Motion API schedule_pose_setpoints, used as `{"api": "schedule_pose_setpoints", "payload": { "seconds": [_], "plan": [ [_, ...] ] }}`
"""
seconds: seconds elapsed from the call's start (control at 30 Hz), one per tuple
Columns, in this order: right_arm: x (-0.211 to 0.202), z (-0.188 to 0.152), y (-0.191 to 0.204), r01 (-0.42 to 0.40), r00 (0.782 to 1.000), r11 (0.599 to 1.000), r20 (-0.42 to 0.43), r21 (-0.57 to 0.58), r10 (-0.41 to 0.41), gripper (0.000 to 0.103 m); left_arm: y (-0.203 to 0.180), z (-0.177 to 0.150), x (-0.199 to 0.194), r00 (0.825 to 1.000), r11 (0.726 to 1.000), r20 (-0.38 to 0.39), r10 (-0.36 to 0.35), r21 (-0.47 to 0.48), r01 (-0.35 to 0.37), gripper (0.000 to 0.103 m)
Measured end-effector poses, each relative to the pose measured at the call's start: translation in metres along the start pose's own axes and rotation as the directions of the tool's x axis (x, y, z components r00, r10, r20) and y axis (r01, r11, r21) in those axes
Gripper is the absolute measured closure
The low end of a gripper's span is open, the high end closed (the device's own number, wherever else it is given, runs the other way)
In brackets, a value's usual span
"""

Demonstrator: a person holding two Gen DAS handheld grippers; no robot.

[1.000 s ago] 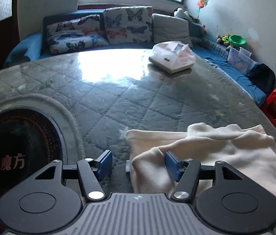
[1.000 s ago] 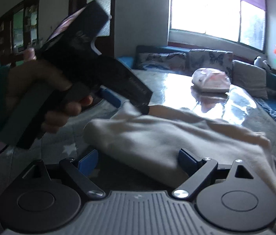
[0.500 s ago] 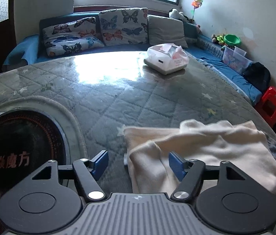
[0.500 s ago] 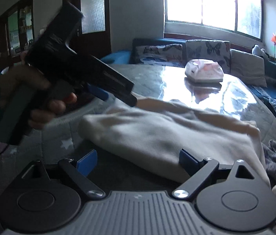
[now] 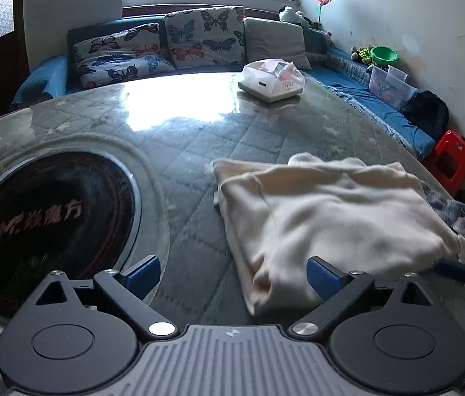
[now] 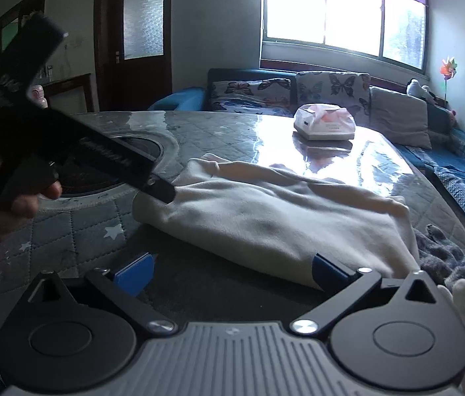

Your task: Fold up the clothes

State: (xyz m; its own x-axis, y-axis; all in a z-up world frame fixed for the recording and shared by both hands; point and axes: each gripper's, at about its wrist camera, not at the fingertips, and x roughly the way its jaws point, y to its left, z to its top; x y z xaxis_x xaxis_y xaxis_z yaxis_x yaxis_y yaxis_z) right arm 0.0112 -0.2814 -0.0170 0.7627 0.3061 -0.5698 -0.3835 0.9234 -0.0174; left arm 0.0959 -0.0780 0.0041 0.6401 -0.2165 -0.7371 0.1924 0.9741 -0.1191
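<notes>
Now the cream sweater (image 5: 325,211) is seen lying folded on the quilted counter (image 5: 179,151), in the middle right of the left wrist view. It is laid flat, likely because a fold has just been finished and let go.

The fingers of the left gripper (image 5: 232,272) are spread wide apart, and their jaws have just been opening. Nothing is pinched; only the near corner of the sweater sits between them. The fingers of the right gripper (image 6: 231,269) are spread wide too, having just been opening, with the near edge of the sweater lying loose by the right blue pad.

In the right wrist view, the left gripper is seen at the left, held by a hand (image 6: 17,204), its tip near the sweater's far corner; whether it touches cannot be told.

A grey, fuzzy piece of clothing (image 6: 447,254) is cut off at the lower right. What it is cannot be made out.
</notes>
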Motion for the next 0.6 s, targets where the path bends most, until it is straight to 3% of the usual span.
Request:
{"api": "schedule_pose_setpoints", "payload": {
  "seconds": [0.6],
  "plan": [
    [-0.014,-0.012,0.011,0.130,0.990,0.990,-0.060,0.046,-0.127,0.000,-0.007,-0.052,-0.033,0.999,1.000,-0.048,0.018,0.012,-0.017,0.000]
  ]
}}
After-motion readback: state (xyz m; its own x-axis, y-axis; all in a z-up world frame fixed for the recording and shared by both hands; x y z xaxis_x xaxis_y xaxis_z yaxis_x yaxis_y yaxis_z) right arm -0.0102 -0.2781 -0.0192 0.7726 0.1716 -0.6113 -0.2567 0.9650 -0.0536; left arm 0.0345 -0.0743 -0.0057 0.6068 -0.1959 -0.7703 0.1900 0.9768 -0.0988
